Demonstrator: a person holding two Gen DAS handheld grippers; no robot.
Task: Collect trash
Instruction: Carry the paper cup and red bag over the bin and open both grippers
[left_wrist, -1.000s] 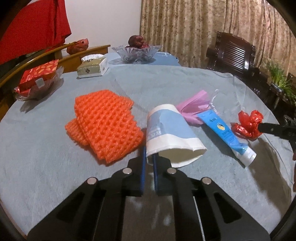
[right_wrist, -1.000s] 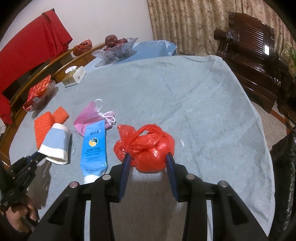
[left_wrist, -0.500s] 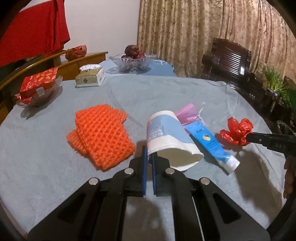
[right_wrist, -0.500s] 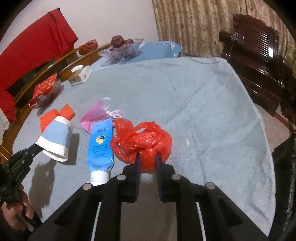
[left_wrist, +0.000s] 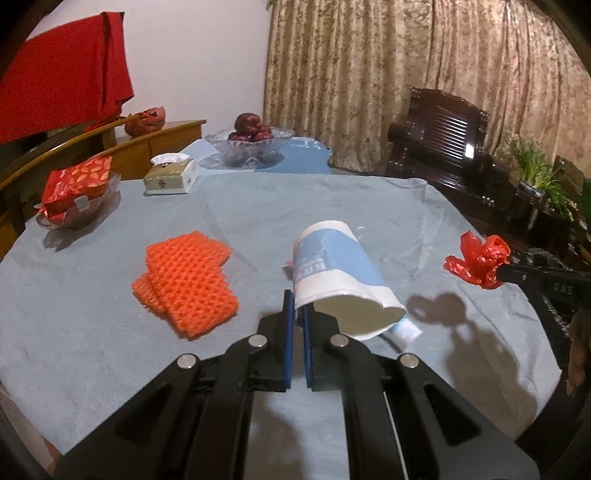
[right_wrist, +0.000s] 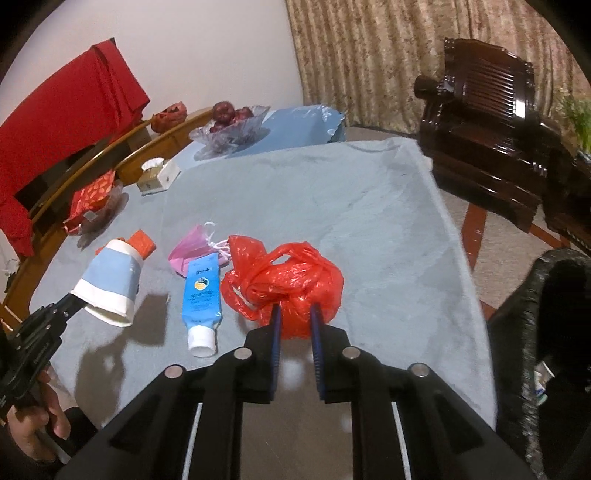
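Note:
A blue-and-white paper cup (left_wrist: 332, 273) hangs tilted above the grey tablecloth (left_wrist: 92, 350), and my left gripper (left_wrist: 299, 299) is shut on its rim. The right wrist view shows that cup (right_wrist: 110, 284) at the left with the left gripper (right_wrist: 75, 301) under it. My right gripper (right_wrist: 294, 314) is shut on a crumpled red plastic bag (right_wrist: 291, 273), lifted off the cloth. In the left wrist view the red bag (left_wrist: 478, 264) floats at the right. On the cloth lie a blue tube (right_wrist: 201, 291), a pink mask (right_wrist: 194, 247) and orange foam netting (left_wrist: 188, 284).
A black bin bag (right_wrist: 535, 332) stands open beside the table's right edge. At the far end of the table are a tissue box (left_wrist: 170, 177), a glass fruit bowl (left_wrist: 251, 146) and a dish of red packets (left_wrist: 75, 192). A dark wooden chair (right_wrist: 491, 140) stands past the right edge.
The right gripper's jaws closed on the red bag and raised it off the cloth. The left gripper rose with the cup, which now casts a shadow on the table.

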